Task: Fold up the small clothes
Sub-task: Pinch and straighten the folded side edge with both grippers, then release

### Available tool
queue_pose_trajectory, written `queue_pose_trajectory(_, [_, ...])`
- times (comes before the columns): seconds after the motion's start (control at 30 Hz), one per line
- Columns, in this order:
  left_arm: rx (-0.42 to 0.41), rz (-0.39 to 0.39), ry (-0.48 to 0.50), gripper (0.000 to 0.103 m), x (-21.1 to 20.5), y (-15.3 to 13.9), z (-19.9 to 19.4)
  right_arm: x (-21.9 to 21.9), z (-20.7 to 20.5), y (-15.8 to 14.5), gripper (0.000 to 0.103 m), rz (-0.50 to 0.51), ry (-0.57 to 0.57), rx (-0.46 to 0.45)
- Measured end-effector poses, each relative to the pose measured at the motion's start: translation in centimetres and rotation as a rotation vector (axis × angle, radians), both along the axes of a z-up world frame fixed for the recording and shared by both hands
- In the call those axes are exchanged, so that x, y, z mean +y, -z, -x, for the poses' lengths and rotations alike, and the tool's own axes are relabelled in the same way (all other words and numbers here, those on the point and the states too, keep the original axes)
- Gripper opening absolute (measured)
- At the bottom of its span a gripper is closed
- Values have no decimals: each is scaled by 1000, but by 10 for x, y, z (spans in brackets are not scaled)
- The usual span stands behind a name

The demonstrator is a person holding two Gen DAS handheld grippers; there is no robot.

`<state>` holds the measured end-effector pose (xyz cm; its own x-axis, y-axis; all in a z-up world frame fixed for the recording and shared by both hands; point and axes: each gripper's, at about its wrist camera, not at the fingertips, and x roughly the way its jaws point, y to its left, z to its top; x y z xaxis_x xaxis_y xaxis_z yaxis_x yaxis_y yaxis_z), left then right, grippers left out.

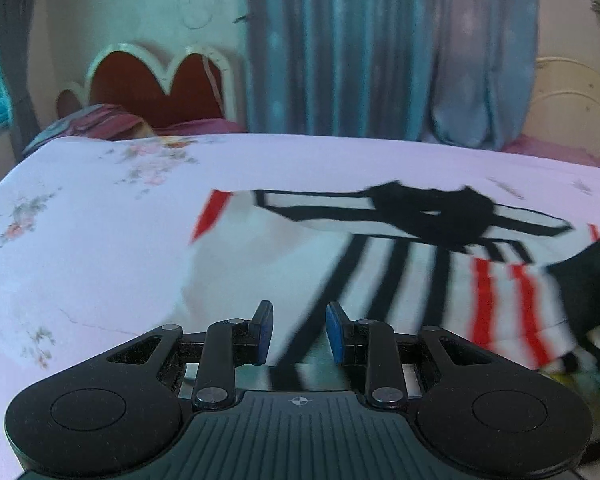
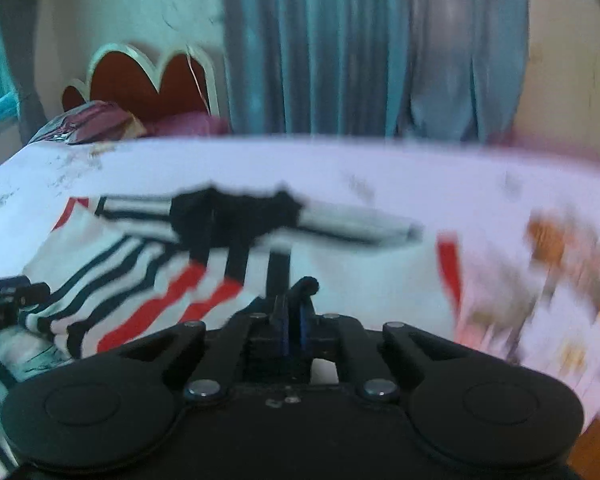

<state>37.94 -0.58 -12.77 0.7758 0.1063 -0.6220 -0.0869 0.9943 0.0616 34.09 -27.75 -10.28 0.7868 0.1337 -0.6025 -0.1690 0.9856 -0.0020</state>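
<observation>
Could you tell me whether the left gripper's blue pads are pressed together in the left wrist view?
No, the left gripper shows a clear gap between its blue pads, with the striped shirt visible beyond them.

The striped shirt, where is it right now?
The striped shirt lies spread on the white floral bedsheet, right of centre in the left wrist view, just ahead of the left hand-held gripper.

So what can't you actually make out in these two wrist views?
- Right gripper: jaws look shut, but blur hides whether cloth is pinched.
- Striped shirt: its near hem is hidden behind the left gripper; its right side is cut off.
- Orange-patterned item: in the right view, too smeared to identify.
- Dark object: cut by the left edge.
</observation>
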Motion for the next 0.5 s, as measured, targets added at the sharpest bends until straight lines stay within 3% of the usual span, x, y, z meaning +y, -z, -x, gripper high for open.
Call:
queue_pose_trajectory(0.07, [28, -10, -29, 29, 7, 10, -9, -2, -3, 2, 5, 40, 7, -10])
queue_pose_trajectory(0.2, [49, -8, -33, 30, 16, 25, -9, -13, -21, 37, 8, 46, 35, 155])
queue_pose_trajectory(0.3, [56, -9, -37, 30, 16, 24, -8, -18, -16, 27, 22, 30, 81, 110])
queue_pose_trajectory(0.5, [61, -22, -34, 30, 23, 28, 1, -19, 3, 8, 24, -58, 53, 61])
